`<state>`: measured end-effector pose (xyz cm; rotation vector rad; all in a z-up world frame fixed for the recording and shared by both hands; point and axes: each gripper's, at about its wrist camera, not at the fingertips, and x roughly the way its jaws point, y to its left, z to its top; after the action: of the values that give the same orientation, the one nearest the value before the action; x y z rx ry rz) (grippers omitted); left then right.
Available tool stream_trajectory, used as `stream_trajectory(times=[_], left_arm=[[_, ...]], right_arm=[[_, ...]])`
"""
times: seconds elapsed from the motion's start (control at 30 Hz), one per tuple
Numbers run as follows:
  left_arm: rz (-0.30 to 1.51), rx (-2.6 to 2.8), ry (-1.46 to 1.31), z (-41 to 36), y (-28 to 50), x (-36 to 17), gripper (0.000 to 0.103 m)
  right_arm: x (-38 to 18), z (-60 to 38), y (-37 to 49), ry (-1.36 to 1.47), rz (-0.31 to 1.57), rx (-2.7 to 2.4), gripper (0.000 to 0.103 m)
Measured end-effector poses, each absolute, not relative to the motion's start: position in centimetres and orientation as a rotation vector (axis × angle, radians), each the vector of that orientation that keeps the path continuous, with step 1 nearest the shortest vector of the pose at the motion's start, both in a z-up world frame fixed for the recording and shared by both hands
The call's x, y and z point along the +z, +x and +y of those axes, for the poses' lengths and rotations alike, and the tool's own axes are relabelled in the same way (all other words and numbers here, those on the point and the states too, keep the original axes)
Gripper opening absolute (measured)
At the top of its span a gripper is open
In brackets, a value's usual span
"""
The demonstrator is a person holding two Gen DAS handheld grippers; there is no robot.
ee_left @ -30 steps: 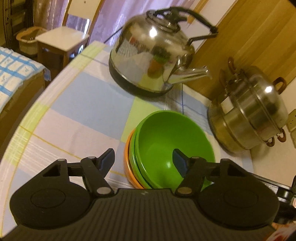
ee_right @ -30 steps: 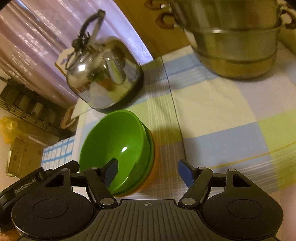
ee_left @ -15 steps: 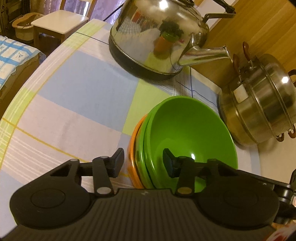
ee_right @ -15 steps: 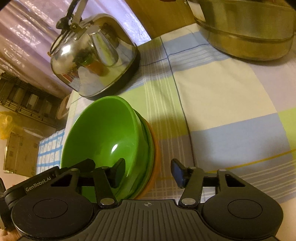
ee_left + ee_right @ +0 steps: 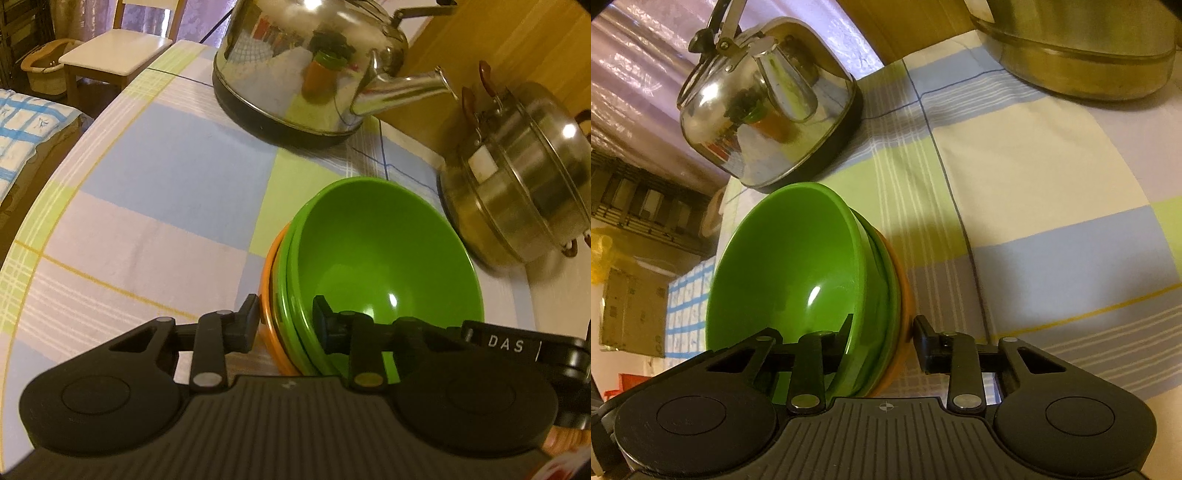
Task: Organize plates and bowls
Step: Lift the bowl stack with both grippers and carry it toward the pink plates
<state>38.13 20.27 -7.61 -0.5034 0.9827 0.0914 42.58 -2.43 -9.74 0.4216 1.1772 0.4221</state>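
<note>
The desk (image 5: 155,192) is topped by a kettle (image 5: 306,66) and steamer pot (image 5: 517,173). Nearer, the bowl stack (image 5: 380,266) is seen upright, mouths upward, its rims clamped by the left hand-held gripper (image 5: 284,325) and right hand-held gripper (image 5: 882,339)

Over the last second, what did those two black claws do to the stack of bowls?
Both closed in from open: the left gripper and the right gripper each now clamp the rims of the bowl stack from opposite sides, one finger inside, one outside. The kettle, steamer pot and tablecloth stayed put.
</note>
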Motion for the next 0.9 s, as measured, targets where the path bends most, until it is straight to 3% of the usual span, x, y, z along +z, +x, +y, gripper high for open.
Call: stream_trajectory(times=[0.9], left_arm=[[1.023, 0.012, -0.416, 11.6, 21.3, -5.0, 0.028]], right_arm=[[-8.2, -12.3, 24.2, 0.489, 1.202, 0.358, 0.029]])
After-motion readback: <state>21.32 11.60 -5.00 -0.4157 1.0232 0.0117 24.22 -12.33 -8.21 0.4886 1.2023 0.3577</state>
